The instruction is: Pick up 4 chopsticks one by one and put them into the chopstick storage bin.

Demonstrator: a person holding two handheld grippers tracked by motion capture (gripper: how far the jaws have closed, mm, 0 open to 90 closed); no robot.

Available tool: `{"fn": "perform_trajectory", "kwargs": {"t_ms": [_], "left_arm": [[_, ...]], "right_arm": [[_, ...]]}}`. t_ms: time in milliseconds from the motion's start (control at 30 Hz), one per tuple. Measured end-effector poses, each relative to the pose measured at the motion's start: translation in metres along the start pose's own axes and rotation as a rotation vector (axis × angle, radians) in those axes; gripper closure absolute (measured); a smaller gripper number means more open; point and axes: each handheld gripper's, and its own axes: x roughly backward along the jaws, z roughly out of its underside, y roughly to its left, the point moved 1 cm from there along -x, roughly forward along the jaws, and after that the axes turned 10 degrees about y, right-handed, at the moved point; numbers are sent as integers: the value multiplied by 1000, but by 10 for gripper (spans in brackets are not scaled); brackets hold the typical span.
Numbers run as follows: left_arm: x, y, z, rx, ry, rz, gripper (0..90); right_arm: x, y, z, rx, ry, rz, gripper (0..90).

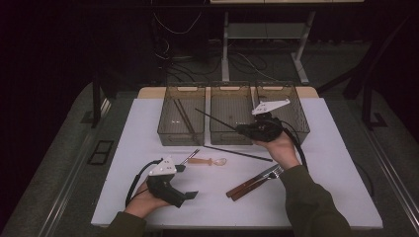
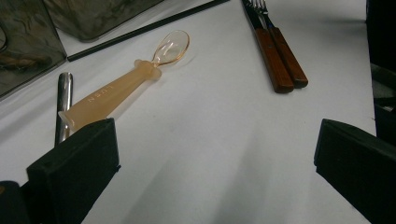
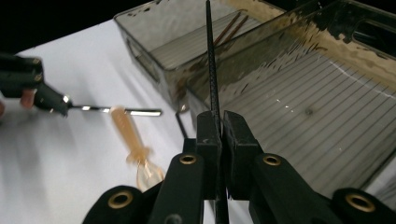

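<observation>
Fingers (image 3: 208,135) of the right gripper (image 1: 241,129): pressed tight on a black chopstick (image 3: 212,70) near one end. Holds it in the air, level, across the middle bin (image 1: 222,136), tip aimed at the left bin (image 1: 168,132). Looks like sorting cutlery by kind, about midway: brown sticks (image 1: 184,116) already in the left bin, this chopstick not yet dropped.

Fingers (image 2: 74,158) of the left gripper (image 1: 187,181): spread wide, nothing between them, low over the white table (image 1: 123,148) just short of the amber plastic spoon (image 2: 126,79).

Left to clear, by the look of it: a second black chopstick (image 1: 237,153) before the bins, the spoon, a metal handle (image 2: 63,102) beside it, and the wood-handled fork pair (image 1: 252,182) near the right forearm. Right bin (image 1: 299,129) behind the right hand.

In the way: the bins' near walls and the wall between middle and left bins; likely needs lifting the long chopstick over before tipping it in.
</observation>
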Motion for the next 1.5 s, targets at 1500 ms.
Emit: {"fn": "perform_trajectory", "kwargs": {"t_ms": [1500], "left_arm": [[3, -1, -2, -8, -23, 12, 0]], "right_arm": [[-131, 24, -113, -140, 111, 155, 858]]}}
